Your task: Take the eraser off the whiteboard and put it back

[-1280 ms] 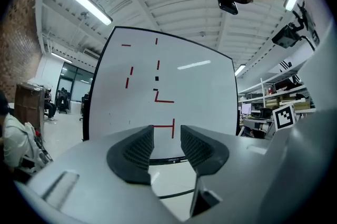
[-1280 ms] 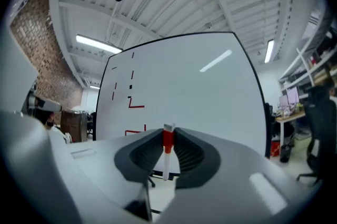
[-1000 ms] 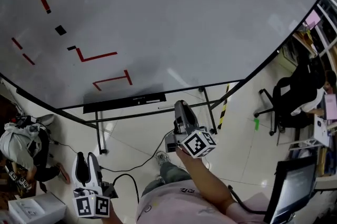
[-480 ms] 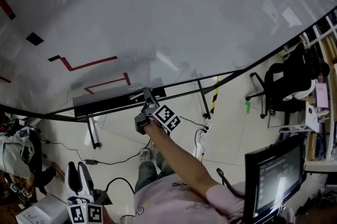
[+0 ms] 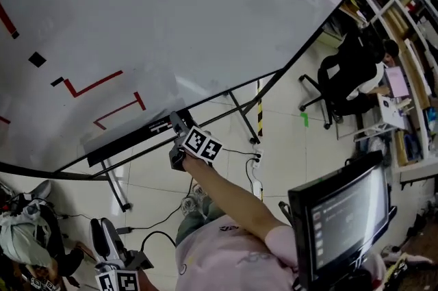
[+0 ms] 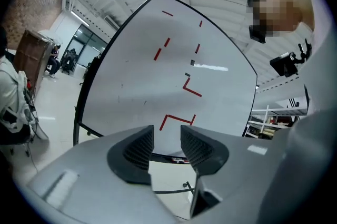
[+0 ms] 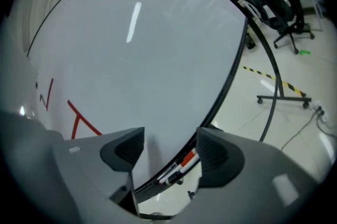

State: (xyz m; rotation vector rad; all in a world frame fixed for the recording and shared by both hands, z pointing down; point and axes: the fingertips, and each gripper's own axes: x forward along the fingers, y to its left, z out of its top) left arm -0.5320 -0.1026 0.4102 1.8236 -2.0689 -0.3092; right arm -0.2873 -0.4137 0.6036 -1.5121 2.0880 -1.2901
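eraser: can't pin it down. The small black block (image 5: 37, 59) on the whiteboard (image 5: 226, 2), near the red marks, may be it, but it's too small to read long axis or facing. right gripper (image 5: 173, 120) is at the tray (image 5: 123, 144), jaws just opened wide with nothing between them, markers (image 7: 185, 161) beyond. left gripper (image 5: 102, 231) is low, spread, empty. Step looks like approach, pre-pick — next move needs the jaws squared across the eraser's short side.

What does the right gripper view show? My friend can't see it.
The right claw has just been opening and holds nothing; it points at the bottom edge of the whiteboard, where markers lie. Red lines show at left, an office chair at upper right.
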